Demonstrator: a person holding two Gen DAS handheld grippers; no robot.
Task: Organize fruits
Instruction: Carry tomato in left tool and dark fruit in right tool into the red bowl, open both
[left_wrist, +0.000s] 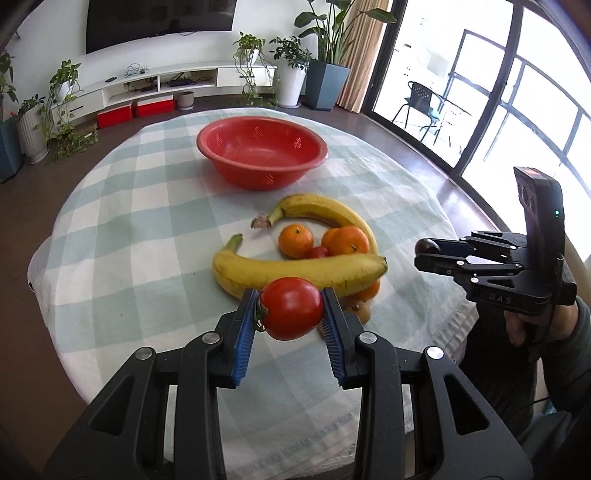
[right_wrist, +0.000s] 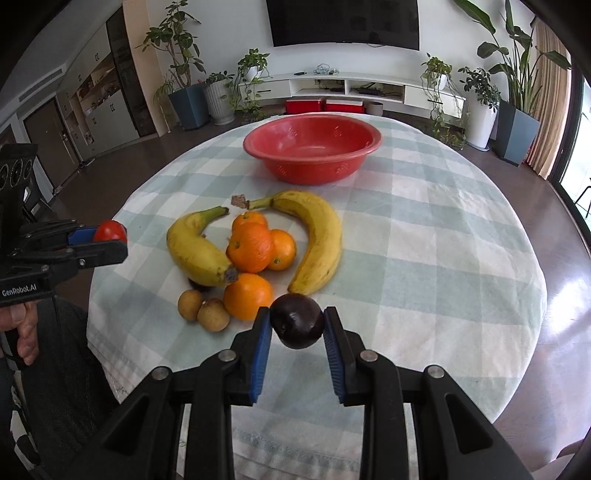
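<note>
We see the left hand-held gripper (left_wrist: 290, 309) clamped on a red tomato (left_wrist: 291, 307), its blue pads pressing both sides of the fruit, which hangs clear above the near part of the counter (left_wrist: 129, 229). The right hand-held gripper (right_wrist: 298, 325) grips a dark purple plum (right_wrist: 297, 320) the same way, also lifted off the checked cloth. Each tool appears at the edge of the other's view, held by a hand (right_wrist: 24, 332) at the near side of the counter.

Just beyond both sets of fingertips lies the remaining fruit: two bananas (right_wrist: 197, 251) curving around a cluster of oranges (right_wrist: 253, 245), with a fourth orange (right_wrist: 248, 295) closer in and two small brown fruits (right_wrist: 202, 308) touching each other beside it. Farther back, well apart from the pile, a red bowl (right_wrist: 314, 162) stands with nothing visible inside it. Behind the counter we make out potted plants (right_wrist: 255, 64) and a wall-mounted television (right_wrist: 343, 22).
</note>
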